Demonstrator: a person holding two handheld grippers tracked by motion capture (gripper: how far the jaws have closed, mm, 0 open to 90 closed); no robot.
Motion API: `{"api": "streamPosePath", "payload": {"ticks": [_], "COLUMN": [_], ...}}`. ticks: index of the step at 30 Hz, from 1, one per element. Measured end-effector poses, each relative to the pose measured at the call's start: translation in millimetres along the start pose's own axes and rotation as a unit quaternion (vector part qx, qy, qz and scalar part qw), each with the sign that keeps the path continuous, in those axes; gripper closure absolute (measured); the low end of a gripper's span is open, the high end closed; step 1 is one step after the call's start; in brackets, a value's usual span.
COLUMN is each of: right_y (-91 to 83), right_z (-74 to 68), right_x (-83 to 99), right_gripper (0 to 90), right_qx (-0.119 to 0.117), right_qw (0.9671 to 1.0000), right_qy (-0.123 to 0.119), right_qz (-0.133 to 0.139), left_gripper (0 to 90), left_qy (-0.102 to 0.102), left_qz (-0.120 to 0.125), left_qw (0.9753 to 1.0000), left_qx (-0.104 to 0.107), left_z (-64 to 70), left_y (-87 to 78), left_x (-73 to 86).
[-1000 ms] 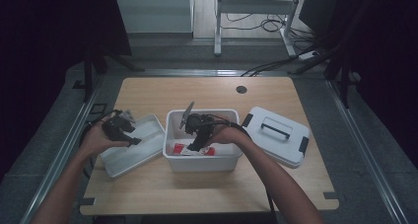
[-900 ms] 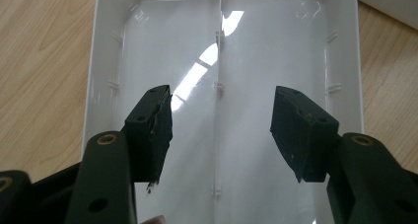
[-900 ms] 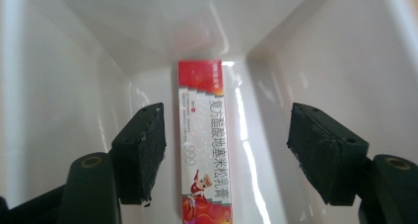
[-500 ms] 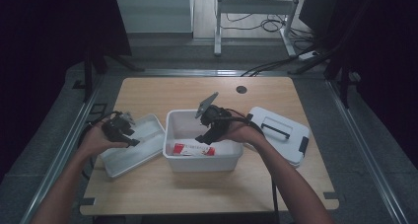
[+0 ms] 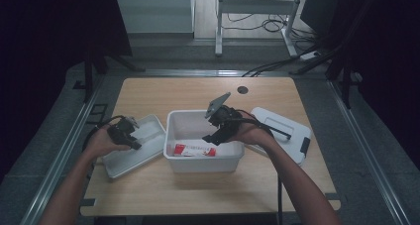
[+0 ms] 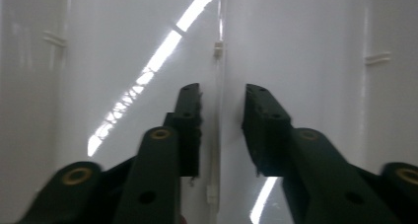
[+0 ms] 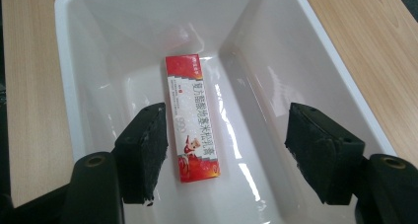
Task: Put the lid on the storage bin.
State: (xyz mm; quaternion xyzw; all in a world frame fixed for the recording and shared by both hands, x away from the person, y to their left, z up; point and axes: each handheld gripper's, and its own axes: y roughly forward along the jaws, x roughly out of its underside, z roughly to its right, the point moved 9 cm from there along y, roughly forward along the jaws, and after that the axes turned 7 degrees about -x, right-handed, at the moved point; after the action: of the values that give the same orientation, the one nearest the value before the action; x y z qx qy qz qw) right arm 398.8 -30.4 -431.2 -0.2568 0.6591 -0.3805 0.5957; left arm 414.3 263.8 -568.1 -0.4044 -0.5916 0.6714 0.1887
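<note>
**A:** So where was everything at that point? I saw the white bin (image 5: 205, 158) sitting around the middle of the table (image 5: 163, 93), a bit toward the near edge.

**B:** Yep, and the red box (image 7: 192, 116) was lying flat on the bin's floor, long and narrow, red at both ends with a white band of print down the middle. In the high view it lay along the bin's near wall. Nothing had hold of it.

**A:** And the right claw (image 7: 226, 155)?

**B:** Spread wide, nothing between the jaws. It was held above the bin's right side, looking down into it. In the right gripper view the box sat just inside the left jaw, not touching either pad as far as I could tell.

**A:** What about the left claw (image 6: 222, 130)?

**B:** Parted only a little, a narrow gap, and empty. It was over the shallow white tray (image 5: 151, 128), which was tilted near the table's left edge, just left of the bin. The left gripper view had glossy white plastic close up with a thin raised seam running between the jaws. Couldn't tell if the tips touched the plastic.

**A:** And the thing on the right?

**B:** The white lid (image 5: 285, 128) with a dark handle and a dark latch, flat on the table just right of the bin, near the right edge.
</note>
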Motion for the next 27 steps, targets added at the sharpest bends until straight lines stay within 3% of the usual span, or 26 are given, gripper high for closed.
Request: {"api": "streamPosePath", "payload": {"ticks": [5, 7, 14, 17, 26, 27], "right_y": [-2.7, -3.8, -12.5, -18.3, -35.1, -36.8], "right_z": [1.0, 1.3, 5.4, 7.4, 11.7, 12.7], "right_x": [2.2, 3.5, 7.5, 8.9, 14.1, 15.4], "right_gripper": [32.2, 32.2, 32.5, 32.7, 32.9, 33.0], "right_qx": [0.003, 0.003, 0.013, 0.021, 0.036, 0.042], "right_qw": [1.0, 1.0, 0.9998, 0.9995, 0.9987, 0.9985], "right_qy": [0.003, 0.005, 0.013, 0.016, 0.025, 0.026], "right_qz": [0.002, 0.004, 0.012, 0.017, 0.026, 0.024], "left_gripper": [88.0, 89.1, 89.7, 89.7, 89.7, 89.7], "left_qy": [0.003, 0.004, 0.01, 0.009, 0.026, 0.026], "left_qz": [-0.008, -0.006, 0.002, 0.017, 0.072, 0.072], "left_qw": [0.9999, 0.9998, 0.9999, 0.9998, 0.9966, 0.9966], "left_qx": [0.012, 0.018, 0.007, -0.002, -0.03, -0.03], "left_z": [-3.1, -3.0, -4.4, -9.1, -14.4, -14.4], "left_y": [-0.5, -0.8, -6.4, -23.7, -108.8, -108.8], "left_x": [2.1, 2.4, 2.0, 0.5, -23.3, -23.3]}}
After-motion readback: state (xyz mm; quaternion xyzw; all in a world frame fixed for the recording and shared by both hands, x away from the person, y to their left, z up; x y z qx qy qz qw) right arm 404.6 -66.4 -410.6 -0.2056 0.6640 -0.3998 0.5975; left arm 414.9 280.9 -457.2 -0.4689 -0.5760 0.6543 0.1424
